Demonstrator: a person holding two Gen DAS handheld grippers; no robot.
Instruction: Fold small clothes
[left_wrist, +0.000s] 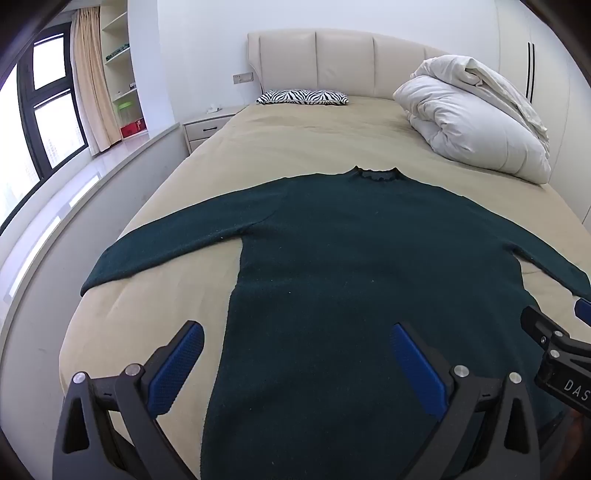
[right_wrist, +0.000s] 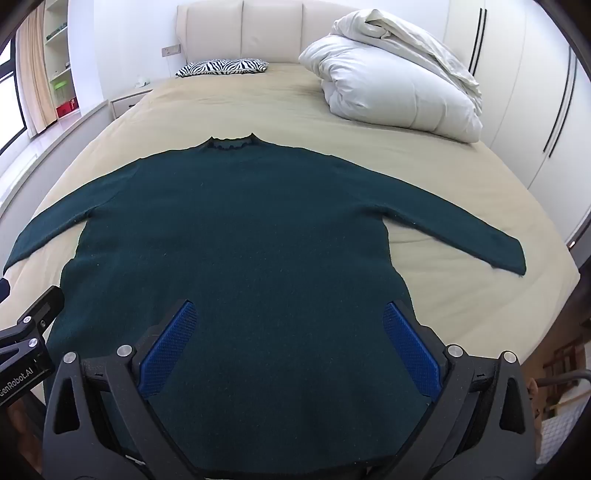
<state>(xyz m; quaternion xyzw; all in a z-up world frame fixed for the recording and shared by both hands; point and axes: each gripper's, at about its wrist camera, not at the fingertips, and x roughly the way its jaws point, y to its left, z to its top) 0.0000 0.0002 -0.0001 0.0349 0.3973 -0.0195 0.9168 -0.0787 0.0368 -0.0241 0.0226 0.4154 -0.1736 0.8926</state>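
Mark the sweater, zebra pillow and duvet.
sweater (right_wrist: 236, 229), right wrist view, mid chest
zebra pillow (left_wrist: 303, 97), left wrist view, centre of top
duvet (right_wrist: 391, 77), right wrist view, middle of bundle

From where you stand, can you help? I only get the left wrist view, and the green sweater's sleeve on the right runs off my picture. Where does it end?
Observer: The right sleeve ends in a cuff that lies flat on the bed, short of the mattress edge.
Operator: And the other tool? I see only a corner of it.
Observer: The right gripper has its blue fingers wide apart. They frame the lower body of the sweater and grip nothing.
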